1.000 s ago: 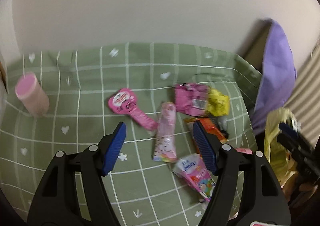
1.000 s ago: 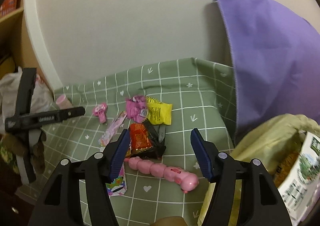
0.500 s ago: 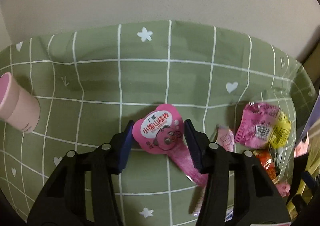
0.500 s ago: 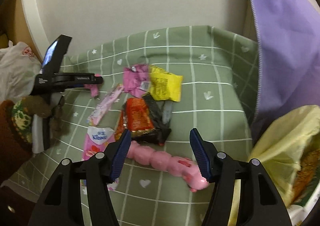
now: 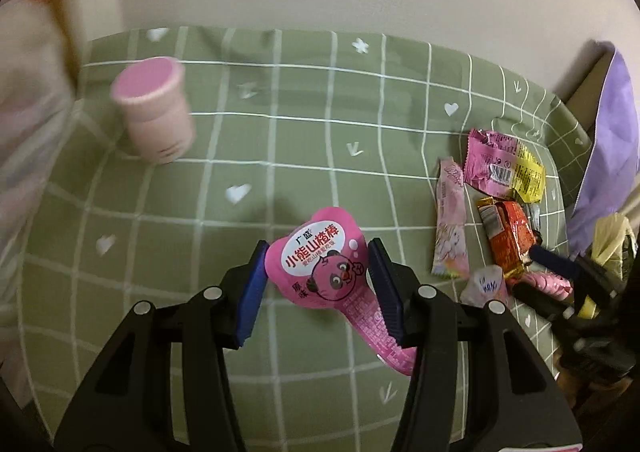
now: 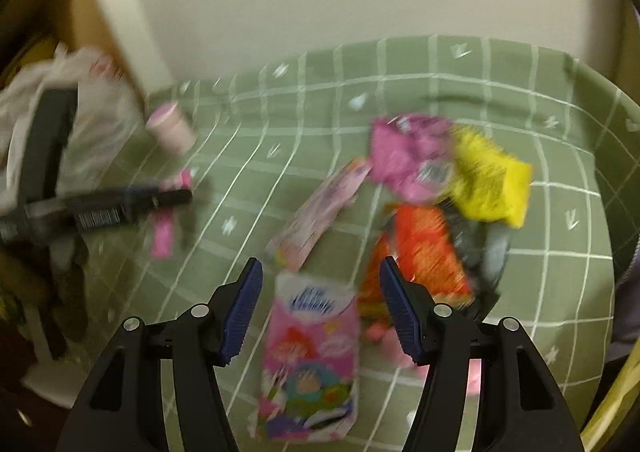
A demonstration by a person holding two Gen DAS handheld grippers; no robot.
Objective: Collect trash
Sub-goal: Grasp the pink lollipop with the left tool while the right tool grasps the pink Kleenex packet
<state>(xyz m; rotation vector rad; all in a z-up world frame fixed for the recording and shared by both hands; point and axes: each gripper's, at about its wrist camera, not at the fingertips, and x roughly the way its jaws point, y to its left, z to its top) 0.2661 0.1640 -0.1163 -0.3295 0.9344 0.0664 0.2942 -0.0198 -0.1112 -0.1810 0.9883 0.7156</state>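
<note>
Here we see a green cloth with a white grid (image 5: 304, 156) filling both views. In the left wrist view, our left gripper (image 5: 316, 272) has just been closing and now its blue pads touch both sides of the bear-shaped head of a flat pink snack wrapper (image 5: 324, 268) at lower centre; the wrapper's long axis runs from that head down to the lower right, tail under the right finger. In the right wrist view, our right gripper (image 6: 320, 292) stands wide, pads clear of a blurred pink tissue packet (image 6: 312, 356) lying lengthwise between them, white end pointing up the frame.
</note>
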